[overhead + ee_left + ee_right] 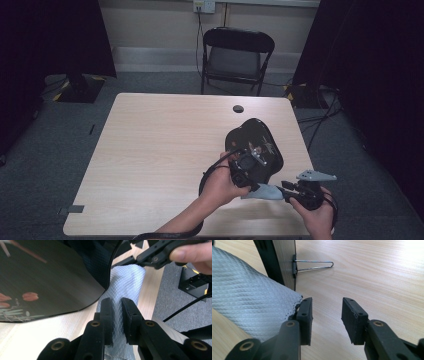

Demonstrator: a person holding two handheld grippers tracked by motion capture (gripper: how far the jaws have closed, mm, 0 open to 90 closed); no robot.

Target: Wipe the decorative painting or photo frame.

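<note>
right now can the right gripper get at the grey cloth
Probably yes. The right gripper has its jaws open, with the grey cloth right beside one jaw and bare table around. The left gripper already pinches the cloth's other end.

Item: grey cloth, quilted with a fine diamond pattern, soft and folded; showing at centre frame in the left gripper view, running up from the lower middle, and at the left of the right gripper view.

Item: black glossy tray, oval, painted with red flowers and green leaves; standing tilted on edge right of centre in the high view, its rim lying over the cloth.
</note>
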